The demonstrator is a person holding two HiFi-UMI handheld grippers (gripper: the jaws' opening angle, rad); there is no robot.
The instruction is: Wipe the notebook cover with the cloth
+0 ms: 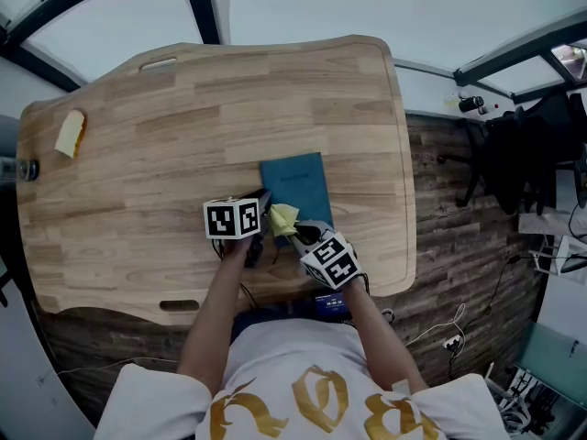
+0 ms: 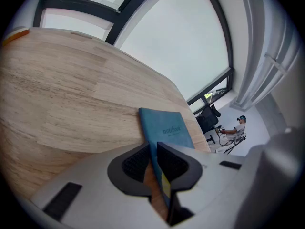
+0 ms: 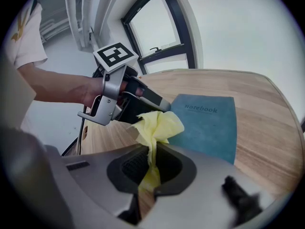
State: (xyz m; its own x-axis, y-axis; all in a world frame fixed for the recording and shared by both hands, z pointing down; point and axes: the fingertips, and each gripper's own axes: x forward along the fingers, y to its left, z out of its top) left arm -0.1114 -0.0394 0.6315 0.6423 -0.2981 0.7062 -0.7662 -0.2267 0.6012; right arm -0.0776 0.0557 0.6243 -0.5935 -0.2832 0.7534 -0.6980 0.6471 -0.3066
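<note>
1. My left gripper (image 2: pixel 155 151) has its jaws drawn in narrow on the notebook (image 2: pixel 167 128). The blue edge runs straight between the two pads, and both press on it.
2. My right gripper (image 3: pixel 151 155) is clamped on the cloth (image 3: pixel 158 124). A thin yellow strip is pinched between the pads, and the rest bunches loosely just past the tips.
3. In the right gripper view, that bunch sits over the near left corner of the notebook, just beside the left gripper's jaws.
4. The notebook lies flat with its cover up and the printed word "notebook" towards its far end. Most of the cover is bare.
5. From the head view, the notebook rests on the wooden table (image 1: pixel 138 154), near the edge closest to me and a bit right of centre. Both grippers come in at its near end, the left on its left side.
6. Well away, at the table's far left, lies a small pale yellow item (image 1: pixel 71 133).
</note>
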